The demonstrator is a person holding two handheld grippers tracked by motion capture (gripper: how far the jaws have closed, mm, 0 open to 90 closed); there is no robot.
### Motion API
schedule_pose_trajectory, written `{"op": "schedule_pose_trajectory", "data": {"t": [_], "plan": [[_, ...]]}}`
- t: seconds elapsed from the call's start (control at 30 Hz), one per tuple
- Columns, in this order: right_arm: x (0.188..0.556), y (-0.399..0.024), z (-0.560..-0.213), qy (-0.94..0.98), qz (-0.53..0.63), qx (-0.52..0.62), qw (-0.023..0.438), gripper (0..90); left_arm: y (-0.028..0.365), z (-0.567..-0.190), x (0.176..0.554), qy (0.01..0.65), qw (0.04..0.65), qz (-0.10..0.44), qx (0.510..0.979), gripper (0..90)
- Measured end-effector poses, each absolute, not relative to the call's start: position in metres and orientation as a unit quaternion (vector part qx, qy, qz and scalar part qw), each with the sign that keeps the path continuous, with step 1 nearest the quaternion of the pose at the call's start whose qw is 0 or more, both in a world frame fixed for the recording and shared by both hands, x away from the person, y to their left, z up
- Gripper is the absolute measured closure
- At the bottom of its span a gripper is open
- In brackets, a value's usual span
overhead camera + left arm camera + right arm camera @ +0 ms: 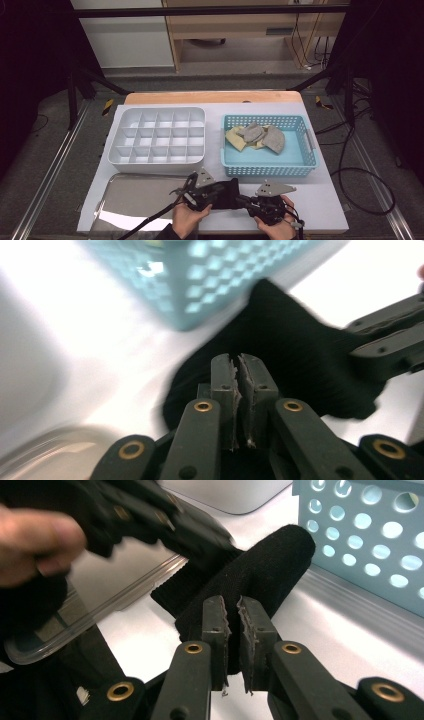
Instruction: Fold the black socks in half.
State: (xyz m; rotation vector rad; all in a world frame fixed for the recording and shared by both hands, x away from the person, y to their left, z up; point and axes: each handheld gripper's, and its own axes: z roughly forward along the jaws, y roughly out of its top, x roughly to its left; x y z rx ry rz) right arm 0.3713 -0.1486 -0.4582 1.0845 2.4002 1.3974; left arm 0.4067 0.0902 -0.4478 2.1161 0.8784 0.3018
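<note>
Spanning both grippers: black sock [227, 192]; ends pinched.

Left gripper [216, 194]: matte black linkage body, grey three-cornered plate on top, black cable trailing toward the near left. Right gripper [246, 201]: same black build, grey three-cornered plate with small dark holes, cable looping at the near right. Jaws in both gripper views: two flat black bars, worn and frayed along the inner pad edges, a small screw recessed in each. Linkage arms: rounded black bars, brass-ringed pivots at the joints. Left hand [189, 219] and right hand [274, 227]: bare, a dark sleeve edge at the left wrist.
</note>
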Motion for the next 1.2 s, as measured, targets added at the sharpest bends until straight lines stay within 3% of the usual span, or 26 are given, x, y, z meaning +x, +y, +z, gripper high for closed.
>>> {"op": "schedule_pose_trajectory", "data": {"t": [0.23,0.87,1.07,1.2], "plan": [[0.374,-0.141,-0.455,0.811,0.459,0.353,0.08,82.9,0.117,-0.459,0.409,0.378,0.376,0.116,0.838,86.7],[0.387,-0.09,-0.454,0.844,0.443,0.296,0.06,82.8,0.117,-0.474,0.411,0.381,0.38,0.082,0.839,89.3],[0.387,-0.086,-0.459,0.846,0.437,0.3,0.054,81.1,0.131,-0.453,0.411,0.391,0.429,0.095,0.809,83.3],[0.386,-0.084,-0.461,0.845,0.437,0.303,0.058,79.9,0.133,-0.44,0.411,0.388,0.459,0.102,0.793,74.4]]}}
